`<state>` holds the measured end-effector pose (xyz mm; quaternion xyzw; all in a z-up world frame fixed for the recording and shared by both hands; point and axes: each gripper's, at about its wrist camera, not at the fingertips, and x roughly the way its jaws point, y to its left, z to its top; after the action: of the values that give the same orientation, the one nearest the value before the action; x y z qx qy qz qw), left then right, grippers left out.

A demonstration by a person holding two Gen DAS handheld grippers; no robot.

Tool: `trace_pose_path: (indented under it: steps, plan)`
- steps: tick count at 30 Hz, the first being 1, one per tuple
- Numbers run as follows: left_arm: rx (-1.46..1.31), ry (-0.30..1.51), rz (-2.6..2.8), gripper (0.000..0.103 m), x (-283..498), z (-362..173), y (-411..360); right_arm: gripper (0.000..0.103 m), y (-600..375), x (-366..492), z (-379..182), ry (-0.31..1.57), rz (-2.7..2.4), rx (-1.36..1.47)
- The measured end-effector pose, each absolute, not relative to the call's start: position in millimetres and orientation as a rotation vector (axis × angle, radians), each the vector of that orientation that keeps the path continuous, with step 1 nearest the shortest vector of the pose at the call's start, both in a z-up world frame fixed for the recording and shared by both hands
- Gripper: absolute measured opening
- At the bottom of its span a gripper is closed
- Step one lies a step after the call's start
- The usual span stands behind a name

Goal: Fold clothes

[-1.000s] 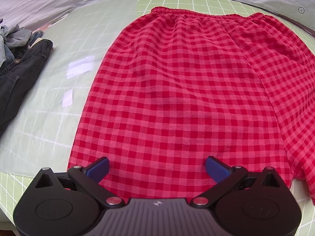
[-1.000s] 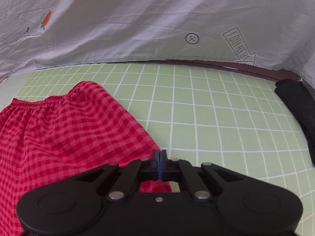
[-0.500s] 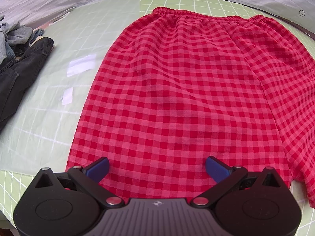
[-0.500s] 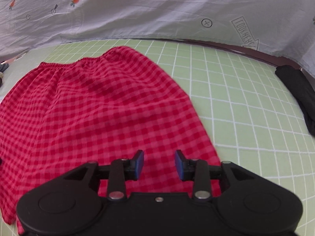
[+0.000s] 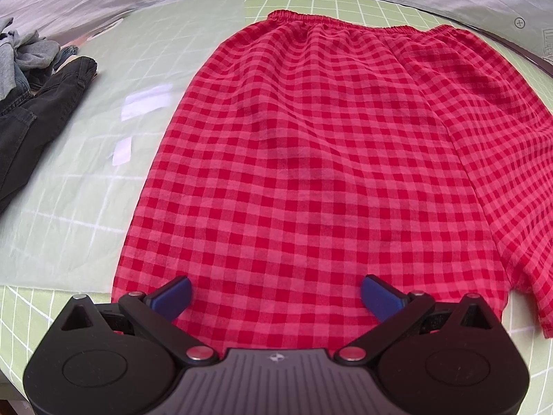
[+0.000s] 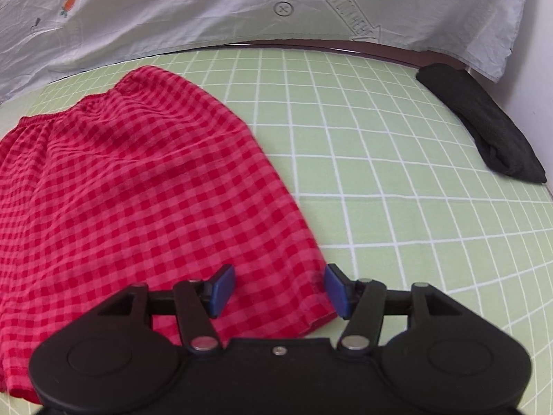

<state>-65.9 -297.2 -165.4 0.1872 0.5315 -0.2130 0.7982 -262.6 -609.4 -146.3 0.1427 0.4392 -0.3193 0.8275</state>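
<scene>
A: Where is the garment to be found?

B: The red checked shorts (image 5: pixel 321 159) are spread flat on the green gridded mat (image 6: pixel 380 180) that covers the counter. The elastic waistband is seen at the far edge, close under the pale printed sheet (image 6: pixel 207 7) hung behind the counter; the leg hems are turned toward the cameras.

A: How is the left tool held?

B: The left tool (image 5: pixel 275 295) is poised over the near hem of the shorts, angled steeply down. Its blue pads (image 5: pixel 172 295) are set wide apart, and only flat cloth is seen between them. Nothing is clamped.

A: And the right tool?

B: The right tool (image 6: pixel 280 292) is placed over the near right corner of the shorts (image 6: pixel 138 190). Its jaws have just been opening, and they are now seen well apart. The hem corner lies under the gap, but the pads are not pressed on it, so the cloth is not gripped. Whether the fingertips rest on the fabric cannot be told.

A: What else is seen on the counter?

B: Dark jeans (image 5: pixel 31 117) and a bundle of grey and denim clothes (image 5: pixel 24 55) are heaped at the left edge, well apart from the shorts. A folded black garment (image 6: pixel 484 128) is laid at the far right. A pale translucent sheet (image 5: pixel 86 159) with two white strips is spread over the mat just beside the shorts' left side.
</scene>
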Motion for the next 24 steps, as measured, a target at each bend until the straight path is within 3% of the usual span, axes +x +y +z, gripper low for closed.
trace_pose_path:
  steps: [2,11,18,24]
  plan:
    - [0.419,1.144,-0.475,0.103,-73.4,-165.2,-291.9,0.077,-587.3,-245.1,-142.9,0.929,-0.624,0.257]
    - [0.571,1.106,-0.579,0.103,-104.5,-157.7,-252.0,0.079,-505.8,-220.1,-152.7,0.991,-0.510,0.262]
    - [0.462,1.040,-0.514,0.102,-75.2,-131.6,-205.6,0.088,-488.1,-257.1,-153.8,1.017,-0.610,0.375]
    - [0.413,1.055,-0.488,0.101,-43.3,-134.2,-188.8,0.088,-477.2,-265.9,-151.7,1.046,-0.710,0.375]
